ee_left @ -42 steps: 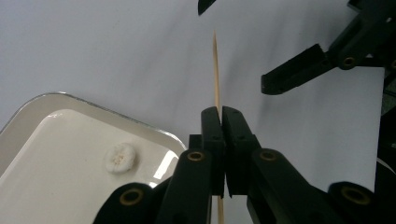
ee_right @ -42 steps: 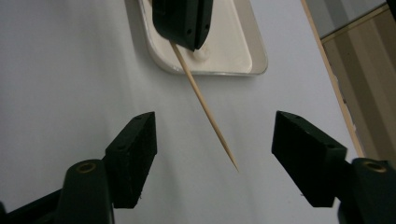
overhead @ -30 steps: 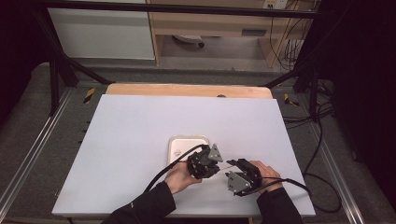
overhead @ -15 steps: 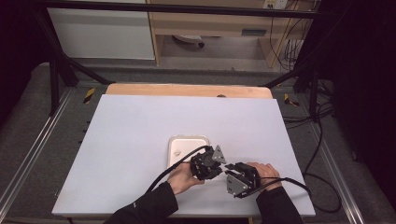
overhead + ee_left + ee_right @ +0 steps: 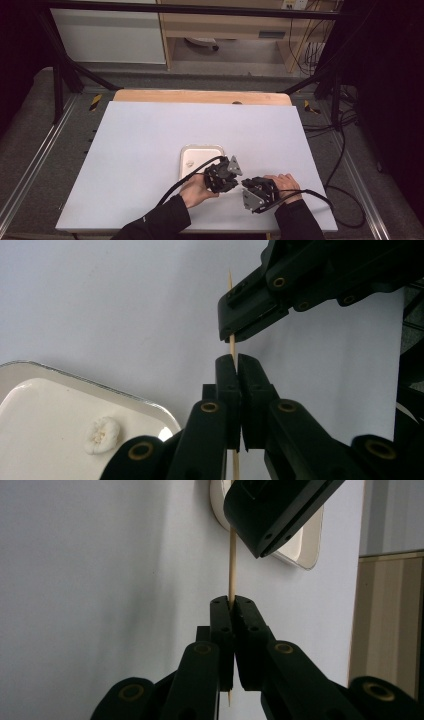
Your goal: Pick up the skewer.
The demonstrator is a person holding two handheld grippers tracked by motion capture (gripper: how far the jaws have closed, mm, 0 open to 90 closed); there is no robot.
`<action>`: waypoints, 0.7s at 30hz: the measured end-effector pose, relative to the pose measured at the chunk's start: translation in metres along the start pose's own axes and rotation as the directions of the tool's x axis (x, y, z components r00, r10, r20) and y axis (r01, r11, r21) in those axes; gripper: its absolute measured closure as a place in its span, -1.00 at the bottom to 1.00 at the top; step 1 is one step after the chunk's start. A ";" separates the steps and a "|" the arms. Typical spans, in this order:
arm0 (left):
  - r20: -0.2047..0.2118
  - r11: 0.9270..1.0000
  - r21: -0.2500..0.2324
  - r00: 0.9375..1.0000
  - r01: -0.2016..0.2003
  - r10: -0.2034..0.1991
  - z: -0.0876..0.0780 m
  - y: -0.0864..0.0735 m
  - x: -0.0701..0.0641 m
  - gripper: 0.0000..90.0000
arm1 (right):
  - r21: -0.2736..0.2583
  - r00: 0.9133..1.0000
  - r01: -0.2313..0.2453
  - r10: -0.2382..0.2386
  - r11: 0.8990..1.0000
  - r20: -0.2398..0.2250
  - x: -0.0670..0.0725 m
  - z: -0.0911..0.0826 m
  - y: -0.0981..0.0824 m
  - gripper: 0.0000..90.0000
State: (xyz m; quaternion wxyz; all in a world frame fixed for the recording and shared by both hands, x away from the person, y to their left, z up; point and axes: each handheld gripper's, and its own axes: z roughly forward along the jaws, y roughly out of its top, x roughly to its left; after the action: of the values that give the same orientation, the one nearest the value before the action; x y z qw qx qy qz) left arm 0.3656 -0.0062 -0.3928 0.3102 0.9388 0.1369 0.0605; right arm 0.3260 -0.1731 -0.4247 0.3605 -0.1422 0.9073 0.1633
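L tongs [image 5: 237,360] & R tongs [image 5: 231,601] both clamped on skewer [image 5: 232,565]

**Black grippers, dark sleeves**

Two black, angular grippers: left gripper [image 5: 223,175], right gripper [image 5: 256,192]. Grey three-cornered plate on top of each. Blocky matt black jaws, flat-faced, hinged on linked arms with brass-coloured rivets at the joints and small dark screw holes in the pads. One black cable [image 5: 181,182] from the left gripper, looping back along the forearm; another from the right. Long dark sleeves [image 5: 160,225] down to both wrists, hands bare.
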 end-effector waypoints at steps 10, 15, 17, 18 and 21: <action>0.008 1.000 0.017 1.000 -0.005 0.005 -0.008 0.000 0.002 0.93 | 0.009 1.000 -0.009 0.009 1.000 0.005 -0.001 -0.003 0.001 0.98; -0.013 0.999 0.050 1.000 -0.022 0.022 -0.016 -0.002 0.006 0.67 | 0.041 1.000 -0.006 0.006 0.999 0.002 -0.003 -0.003 -0.001 0.98; -0.025 0.997 0.071 0.999 -0.030 0.031 -0.019 -0.002 0.008 0.53 | 0.048 1.000 0.000 -0.001 0.999 0.003 -0.005 -0.003 -0.001 0.98; -0.027 0.996 0.083 0.999 -0.034 0.036 -0.020 -0.003 0.009 0.47 | 0.051 1.000 0.001 -0.001 0.999 0.002 -0.005 -0.004 -0.001 0.98; -0.010 0.992 0.120 1.000 -0.028 0.030 -0.020 -0.004 0.013 0.26 | 0.060 1.000 0.008 -0.009 0.998 0.002 -0.006 -0.004 0.000 0.98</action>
State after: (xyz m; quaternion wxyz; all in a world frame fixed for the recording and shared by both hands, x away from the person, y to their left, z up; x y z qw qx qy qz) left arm 0.3726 0.0123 -0.3789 0.2514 0.9573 0.1285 0.0622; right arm 0.3283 -0.1742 -0.4176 0.3662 -0.1350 0.9108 0.1346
